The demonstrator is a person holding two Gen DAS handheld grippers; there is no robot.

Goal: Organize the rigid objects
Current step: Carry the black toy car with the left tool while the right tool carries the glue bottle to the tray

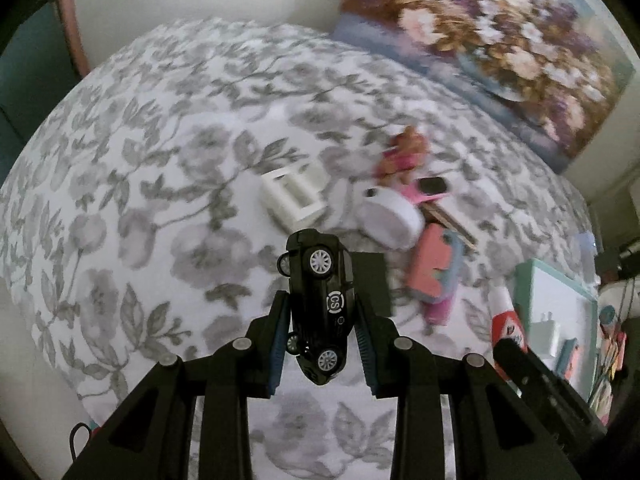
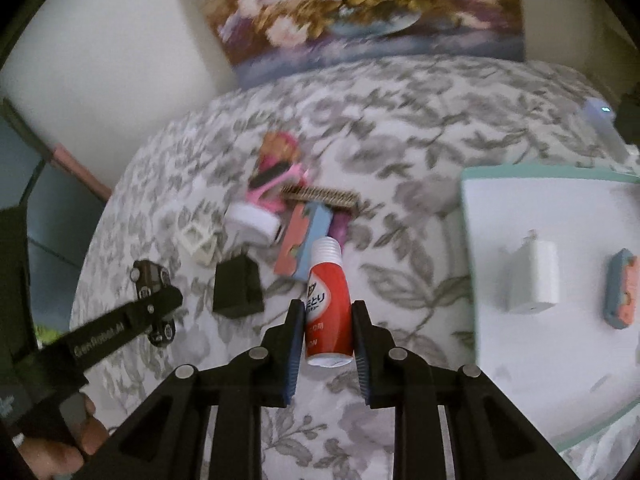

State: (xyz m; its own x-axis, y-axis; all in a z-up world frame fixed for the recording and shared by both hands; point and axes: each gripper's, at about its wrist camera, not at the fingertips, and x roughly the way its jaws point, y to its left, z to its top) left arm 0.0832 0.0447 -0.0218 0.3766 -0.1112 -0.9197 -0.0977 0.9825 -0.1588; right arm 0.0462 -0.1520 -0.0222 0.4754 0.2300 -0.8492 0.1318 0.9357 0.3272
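Toy car: the left gripper (image 1: 323, 322) is clamped on a black toy car (image 1: 320, 304), held clear above the bedspread (image 1: 140, 184); its long axis runs along the fingers, one end toward the camera and the other away, with its wheels turned sideways to the lens.
Bottle: the right gripper (image 2: 326, 334) is clenched on a red bottle with a white threaded neck (image 2: 328, 300); its long axis lies along the fingers, neck pointing away, base toward the camera, lifted off the bedspread.
Pile: mid-bedspread lie a white open-frame block (image 1: 294, 196), a white round case (image 1: 390, 216), a pink toy (image 1: 404, 156), a comb (image 2: 320, 196) and a coral and blue block (image 1: 430, 276), all close together.
Black box: a black block (image 2: 236, 288) sits just beside the pile, between it and the left gripper.
Tray: a white tray with a mint rim (image 2: 540, 174) rests at the bedspread's right edge, holding a white charger plug (image 2: 532, 280) and another coral and blue piece (image 2: 622, 288).
View difference: only the right wrist view shows the person's hand (image 2: 60, 446) gripping the left tool; the left wrist view alone shows the letters on the car's side.
Backdrop: a floral painting (image 2: 360, 8) leans at the far edge.
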